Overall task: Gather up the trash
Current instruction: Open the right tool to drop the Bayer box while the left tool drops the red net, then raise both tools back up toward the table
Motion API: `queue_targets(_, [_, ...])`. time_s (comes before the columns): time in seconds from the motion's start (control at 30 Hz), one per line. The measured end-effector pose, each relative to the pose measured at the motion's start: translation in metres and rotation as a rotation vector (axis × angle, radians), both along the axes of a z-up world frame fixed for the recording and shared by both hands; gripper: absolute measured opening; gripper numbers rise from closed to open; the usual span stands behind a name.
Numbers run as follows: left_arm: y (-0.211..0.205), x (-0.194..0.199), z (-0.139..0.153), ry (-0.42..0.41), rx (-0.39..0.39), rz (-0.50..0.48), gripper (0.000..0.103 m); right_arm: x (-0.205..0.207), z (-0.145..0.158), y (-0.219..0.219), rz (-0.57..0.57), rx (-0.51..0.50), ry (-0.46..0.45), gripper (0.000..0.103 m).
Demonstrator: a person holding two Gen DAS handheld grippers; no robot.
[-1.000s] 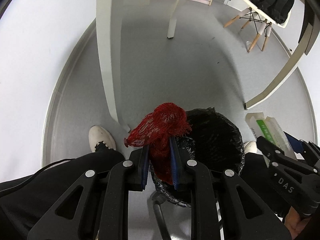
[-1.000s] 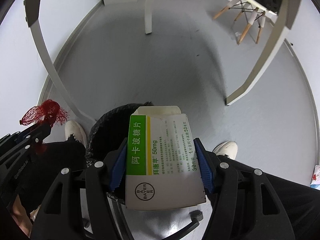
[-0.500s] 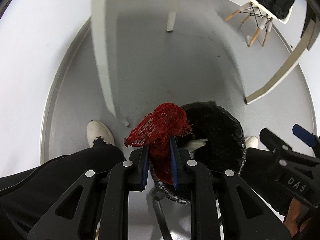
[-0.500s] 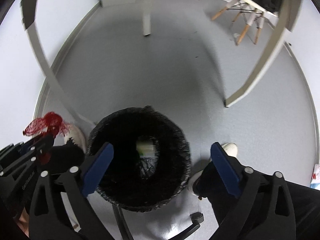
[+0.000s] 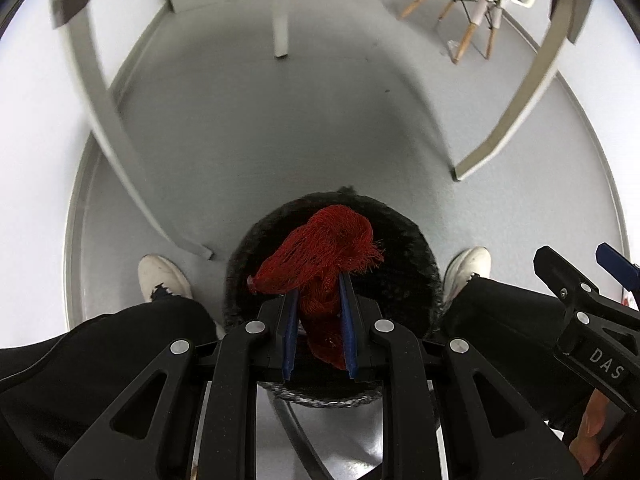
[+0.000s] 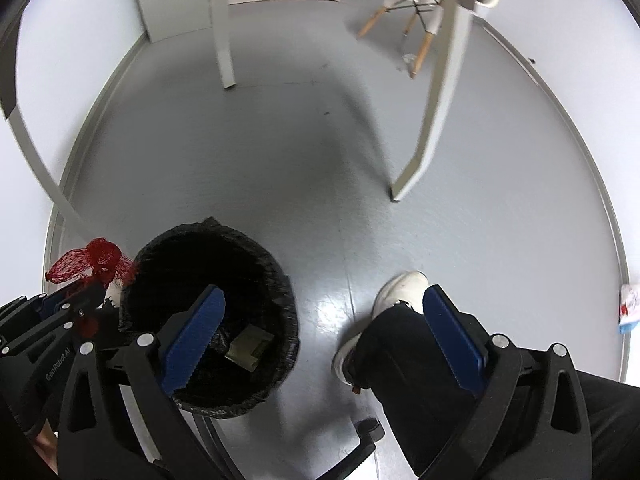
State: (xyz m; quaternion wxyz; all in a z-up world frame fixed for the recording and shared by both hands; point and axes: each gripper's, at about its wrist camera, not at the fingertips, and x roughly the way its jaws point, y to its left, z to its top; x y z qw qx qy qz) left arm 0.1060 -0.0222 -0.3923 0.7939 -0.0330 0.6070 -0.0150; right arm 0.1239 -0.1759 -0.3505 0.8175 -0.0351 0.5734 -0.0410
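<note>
The left gripper (image 5: 318, 312) has its blue-padded fingers (image 5: 289, 328) clenched on a wad of red mesh netting (image 5: 324, 252), which sticks out forward past the fingertips and hangs directly above the mouth of a round trash bin (image 5: 408, 248) lined with a black bag. From the right wrist view the same netting (image 6: 90, 262) shows at the far left, just beside the bin's rim (image 6: 280, 280), gripped in the left gripper (image 6: 72, 304). The right gripper (image 6: 324, 332) is spread wide and grasps nothing; one blue pad (image 6: 192, 336) lies over the bin's opening, the other (image 6: 454, 338) over the person's dark trouser leg. Inside the bin, a small cardboard box (image 6: 250, 346) rests on the liner near the side closest to the right gripper. The bin stands on a grey floor (image 6: 320, 140) between the person's two white shoes (image 5: 162, 276), with the right shoe (image 6: 396, 292) just beside it. White table legs (image 6: 222, 32) rise from the floor beyond the bin, and a chair with wooden legs (image 6: 412, 12) stands farther back, near the wall. A small bit of red-and-white packaging (image 6: 628, 308) lies at the floor's far right edge.
</note>
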Motion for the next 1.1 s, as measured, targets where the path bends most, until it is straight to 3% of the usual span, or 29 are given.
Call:
queue_targets(0.33, [-0.016,0.004,-0.005,0.014,0.011,-0.029,0.025,-0.001,-0.004,-0.018,-0.031,0.000,0.003,0.095])
queue_targets(0.4, [-0.015,0.005,-0.005,0.015,0.012,-0.029,0.030,0.000,-0.004,-0.017,-0.031,0.000,0.001,0.095])
queue_targets(0.57, [-0.012,0.004,-0.002,0.011,0.020,-0.020,0.054,0.000,-0.004,-0.013,-0.016,-0.005,-0.004,0.095])
queue_targets(0.97, [-0.004,-0.007,0.021,-0.063,0.031,0.007,0.085,-0.009,0.012,0.003,0.025,-0.019,-0.039,0.095])
queue_targets(1.1, [0.002,-0.016,0.035,-0.104,0.033,0.024,0.092,-0.015,0.025,0.006,0.033,-0.015,-0.065,0.095])
